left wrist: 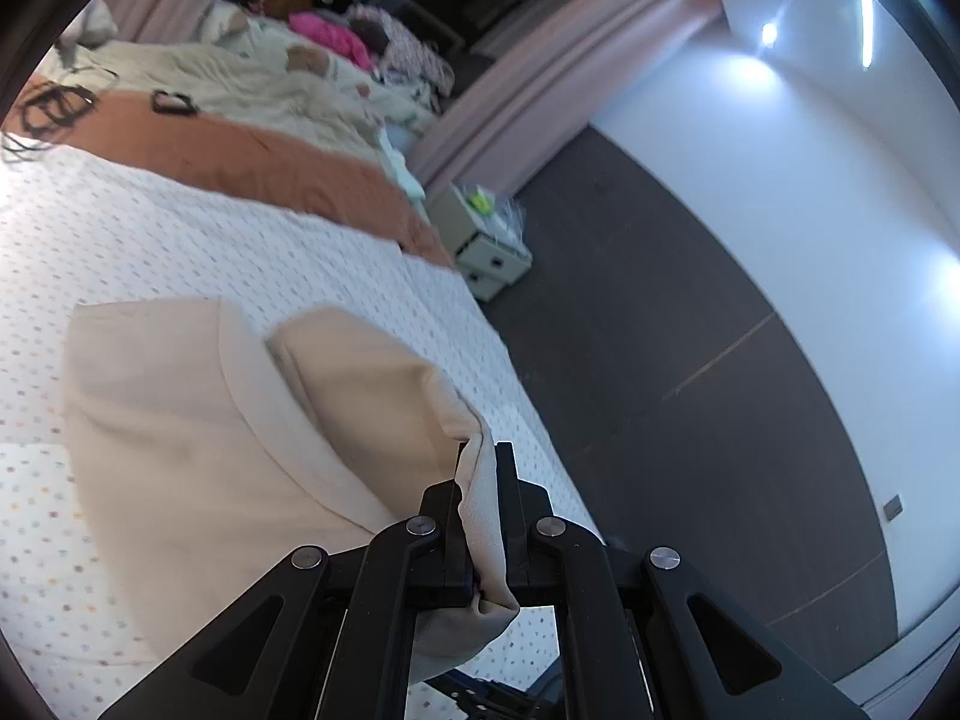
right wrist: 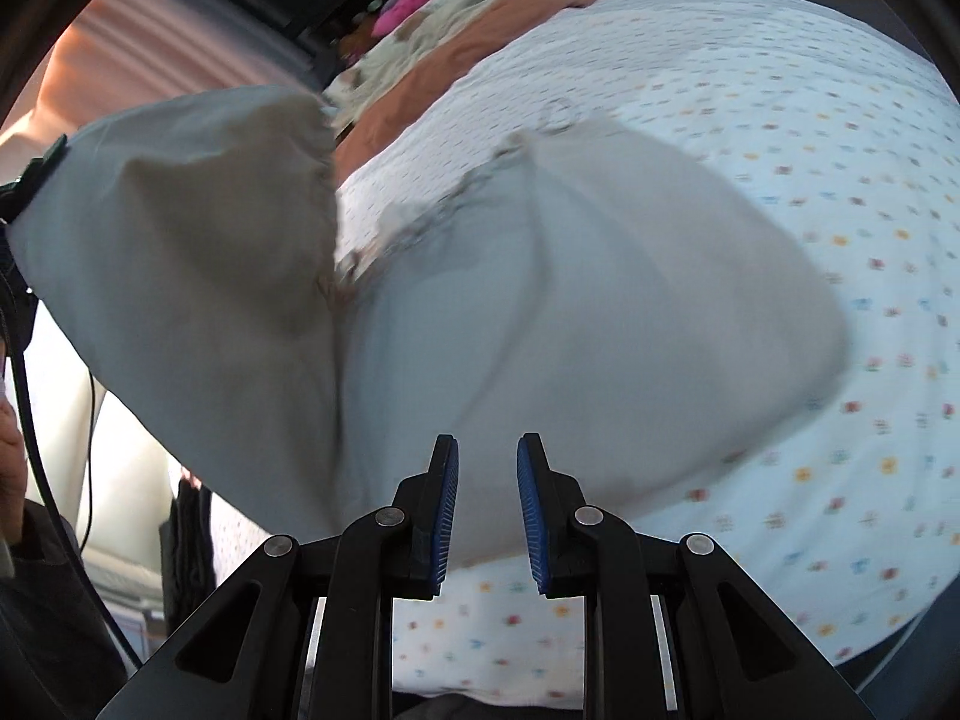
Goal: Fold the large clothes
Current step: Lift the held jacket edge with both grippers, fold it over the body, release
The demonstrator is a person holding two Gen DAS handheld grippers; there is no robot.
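The left gripper (left wrist: 485, 480) pinches a fold of the beige garment (left wrist: 198, 420), lifting one corner while the rest lies on the dotted bedsheet (left wrist: 180, 240). Only the right wrist view shows the right gripper (right wrist: 487, 480), blue pads (right wrist: 447, 504) spread apart and holding nothing, poised just above the cloth (blurred). Beyond, only the left view shows a rust-coloured blanket (left wrist: 240, 150), the nightstand (left wrist: 486, 240) and the dark floor (left wrist: 690, 360).
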